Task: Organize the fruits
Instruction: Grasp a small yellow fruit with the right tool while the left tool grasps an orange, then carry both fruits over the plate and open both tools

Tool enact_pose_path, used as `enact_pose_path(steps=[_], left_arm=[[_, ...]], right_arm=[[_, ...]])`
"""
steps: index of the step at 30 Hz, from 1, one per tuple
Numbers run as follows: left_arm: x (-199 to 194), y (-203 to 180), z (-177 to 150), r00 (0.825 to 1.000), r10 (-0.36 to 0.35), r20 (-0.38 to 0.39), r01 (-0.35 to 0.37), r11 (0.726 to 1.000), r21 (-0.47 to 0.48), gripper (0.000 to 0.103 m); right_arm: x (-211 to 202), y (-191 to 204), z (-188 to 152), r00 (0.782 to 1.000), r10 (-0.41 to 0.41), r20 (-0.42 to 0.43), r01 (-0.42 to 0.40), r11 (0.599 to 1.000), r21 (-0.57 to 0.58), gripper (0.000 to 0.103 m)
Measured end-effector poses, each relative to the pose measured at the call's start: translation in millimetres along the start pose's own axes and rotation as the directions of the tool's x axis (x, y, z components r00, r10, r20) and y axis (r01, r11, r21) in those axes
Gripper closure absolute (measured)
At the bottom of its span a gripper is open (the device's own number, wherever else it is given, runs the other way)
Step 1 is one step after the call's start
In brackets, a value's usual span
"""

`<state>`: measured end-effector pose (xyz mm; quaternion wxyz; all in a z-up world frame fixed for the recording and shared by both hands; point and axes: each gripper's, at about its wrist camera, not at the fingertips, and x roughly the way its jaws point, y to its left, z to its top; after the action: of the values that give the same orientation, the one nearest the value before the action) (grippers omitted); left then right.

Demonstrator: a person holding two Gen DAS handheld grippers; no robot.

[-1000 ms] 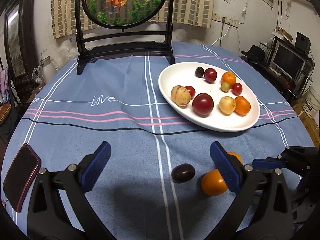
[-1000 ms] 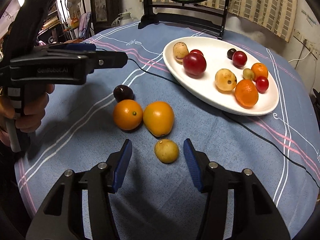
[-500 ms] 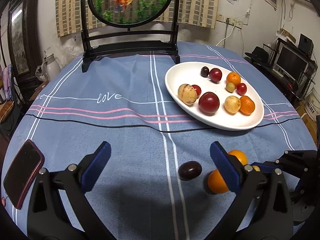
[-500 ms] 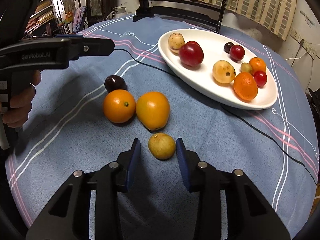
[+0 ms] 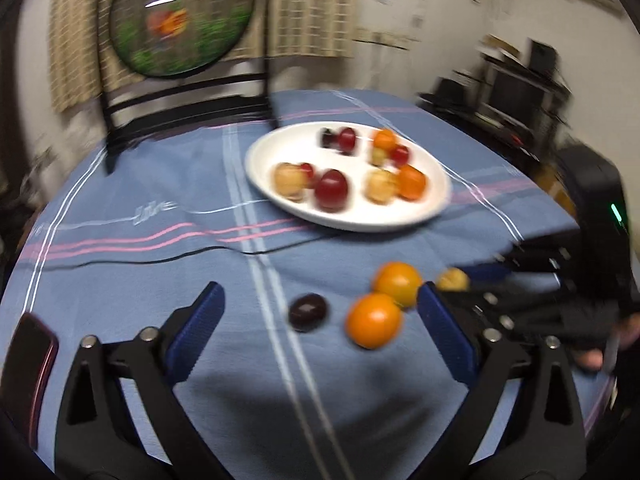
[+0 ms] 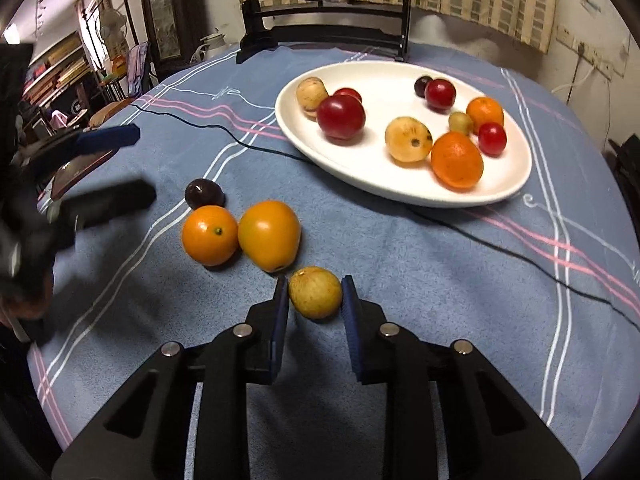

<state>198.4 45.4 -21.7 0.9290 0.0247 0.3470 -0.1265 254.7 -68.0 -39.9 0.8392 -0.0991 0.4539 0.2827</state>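
Observation:
My right gripper [image 6: 315, 294] is shut on a small yellow fruit [image 6: 315, 292] that rests on the blue cloth; the fruit also shows in the left wrist view [image 5: 452, 279]. Beside it lie an orange-yellow fruit [image 6: 269, 235], a round orange [image 6: 210, 234] and a dark plum [image 6: 204, 193]. A white oval plate [image 6: 508, 188] farther back holds several fruits. My left gripper [image 5: 318, 322] is open and empty above the cloth, with the plum [image 5: 307, 312] between its fingers' line and the orange [image 5: 373, 321] to the right.
A red-edged phone [image 5: 28, 364] lies at the left table edge. A black stand with a round fish picture [image 5: 180, 16] stands at the back. A thin black cable [image 6: 500, 244] crosses the cloth in front of the plate.
My right gripper has closed around the small yellow fruit. My left gripper has swung, so its view is blurred and the loose fruits sit more central.

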Motion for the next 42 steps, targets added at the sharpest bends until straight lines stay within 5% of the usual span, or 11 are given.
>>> enact_pose_path(steps=[5,7,23,28,42], left_arm=[[13.9,-14.6,-6.0,0.995,-0.065,-0.073,0.069,0.996,0.052,0.048],[19.0,-16.0,-7.9,0.993,-0.065,-0.094,0.071,0.996,0.058,0.052],[35.1,-35.1,-15.3,0.99,-0.042,-0.131,0.061,0.987,0.147,0.055],[42.2,-28.9,-14.1,0.99,-0.023,-0.142,0.04,0.992,0.119,0.064],[34.8,-27.9,-13.5,0.993,-0.029,-0.119,0.042,0.994,0.103,0.064]], right_arm=[[-1.6,1.4,-0.3,1.0,0.002,0.003,-0.002,1.0,0.0,0.076],[-2.5,1.7,-0.4,1.0,0.003,0.004,-0.003,1.0,-0.001,0.076],[-2.2,3.4,-0.2,1.0,0.003,-0.002,-0.003,1.0,-0.002,0.076],[-5.4,3.9,0.2,1.0,0.003,0.007,-0.003,1.0,-0.001,0.076],[-13.8,-1.8,-1.7,0.999,-0.018,0.045,0.016,0.999,0.035,0.076]])
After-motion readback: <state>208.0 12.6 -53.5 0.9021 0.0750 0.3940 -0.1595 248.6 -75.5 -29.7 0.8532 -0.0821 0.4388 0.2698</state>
